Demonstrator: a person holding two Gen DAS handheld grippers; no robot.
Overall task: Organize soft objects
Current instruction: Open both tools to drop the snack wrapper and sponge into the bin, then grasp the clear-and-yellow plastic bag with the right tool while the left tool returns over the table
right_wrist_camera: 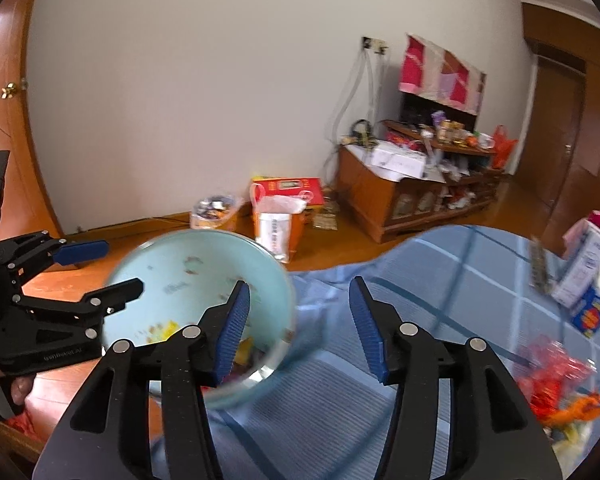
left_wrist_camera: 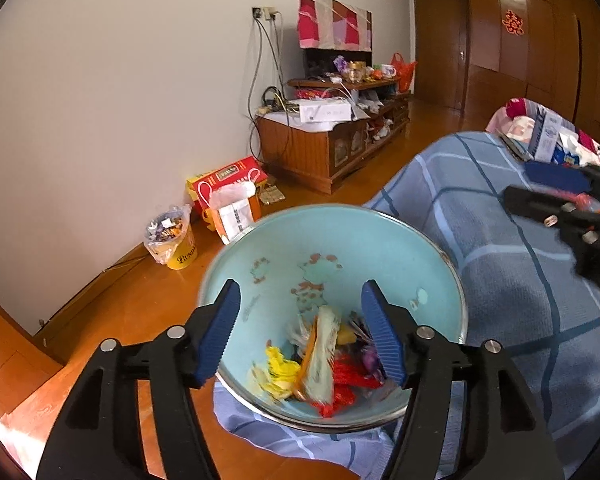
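Pale blue enamel basin (left_wrist_camera: pixel 260 264) sits at the bed's corner, overhanging the blue checked sheet (left_wrist_camera: pixel 500 280); a nudge could tip it floorward, I judge. My left gripper (left_wrist_camera: pixel 300 328) hovers spread and empty above its soft toys (left_wrist_camera: pixel 320 364); the long one points toward 12 o'clock. My right gripper (right_wrist_camera: pixel 300 320) gapes empty; more toys (right_wrist_camera: pixel 560 384) lie at 4 o'clock.

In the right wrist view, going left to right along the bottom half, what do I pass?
Left gripper → light blue bowl → right gripper → blue checked bedcover → pile of red and orange soft pieces.
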